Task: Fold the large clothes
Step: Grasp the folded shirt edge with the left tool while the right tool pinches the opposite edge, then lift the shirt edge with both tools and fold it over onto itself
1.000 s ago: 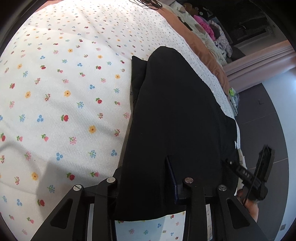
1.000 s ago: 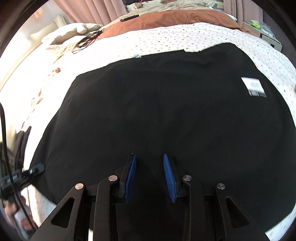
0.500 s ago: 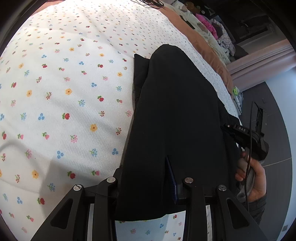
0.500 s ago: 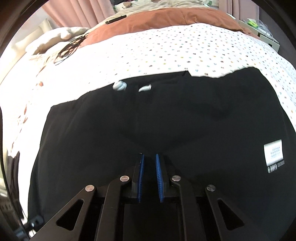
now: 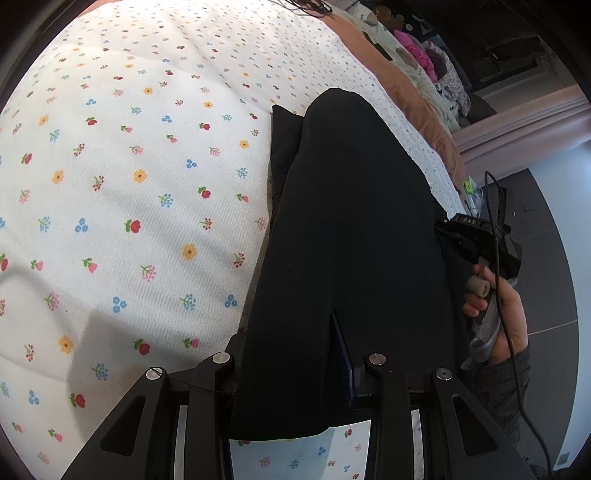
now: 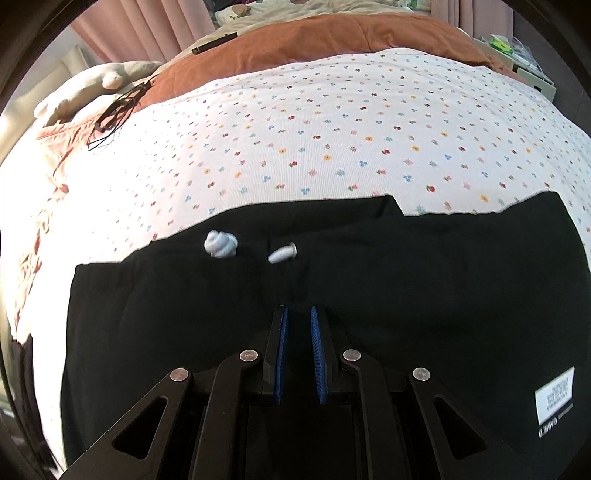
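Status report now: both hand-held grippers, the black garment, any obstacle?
Left hand-held gripper shut on black garment. Right hand-held gripper nearly closed over the fabric, grip unclear. Two white cord ends lie ahead.

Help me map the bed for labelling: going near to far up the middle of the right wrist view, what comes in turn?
right gripper → black garment → flowered sheet → rust-brown blanket → pale bedding at the far end.
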`<state>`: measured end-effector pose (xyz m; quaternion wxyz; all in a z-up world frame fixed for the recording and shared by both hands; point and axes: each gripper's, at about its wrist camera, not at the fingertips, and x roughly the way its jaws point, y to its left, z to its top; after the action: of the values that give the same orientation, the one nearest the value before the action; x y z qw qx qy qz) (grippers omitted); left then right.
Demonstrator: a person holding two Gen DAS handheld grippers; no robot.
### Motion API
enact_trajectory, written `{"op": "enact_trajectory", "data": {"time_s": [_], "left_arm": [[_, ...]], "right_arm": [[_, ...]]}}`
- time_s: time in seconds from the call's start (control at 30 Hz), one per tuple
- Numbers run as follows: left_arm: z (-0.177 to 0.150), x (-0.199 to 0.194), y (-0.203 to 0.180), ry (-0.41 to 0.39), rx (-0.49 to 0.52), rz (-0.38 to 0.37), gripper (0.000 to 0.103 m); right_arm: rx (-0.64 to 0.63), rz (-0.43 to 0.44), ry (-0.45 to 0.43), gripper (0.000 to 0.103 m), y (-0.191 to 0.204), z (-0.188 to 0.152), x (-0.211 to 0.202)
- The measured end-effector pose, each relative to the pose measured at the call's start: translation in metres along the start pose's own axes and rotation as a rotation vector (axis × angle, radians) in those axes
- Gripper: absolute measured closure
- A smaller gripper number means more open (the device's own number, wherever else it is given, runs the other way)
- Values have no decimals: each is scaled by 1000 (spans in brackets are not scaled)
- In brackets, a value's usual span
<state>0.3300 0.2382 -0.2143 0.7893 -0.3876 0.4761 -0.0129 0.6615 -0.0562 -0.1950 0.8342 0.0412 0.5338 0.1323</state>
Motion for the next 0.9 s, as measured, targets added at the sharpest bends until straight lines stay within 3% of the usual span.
{"op": "enact_trajectory", "data": {"time_s": [0.13,0.3,0.37,0.43,0.63,0.8,0.9], "left_arm": [[1,-1,2,18,-7,-13,66],[-2,-2,4,51,-27,-37,65],[-5,-1,4,66,-31,-57,64],[-8,-1,3,74,-39,-72,64],[-12,-1,1,45,-44,-74,64],[-15,-4,-7,15,-27,-56,76],[-15,-8,-12,5,-24,-61,82]], "right_arm": [[1,-8,5,90,6,11,4],[-7,54,-14,88,4,-8,-26],[-30,55,-22,72,5,-21,-38],[-40,67,-26,65,3,-35,-50],[-75,133,-15,65,4,-82,-82],[-101,167,16,66,7,-124,-89],[-110,175,37,74,7,-148,-86]]}}
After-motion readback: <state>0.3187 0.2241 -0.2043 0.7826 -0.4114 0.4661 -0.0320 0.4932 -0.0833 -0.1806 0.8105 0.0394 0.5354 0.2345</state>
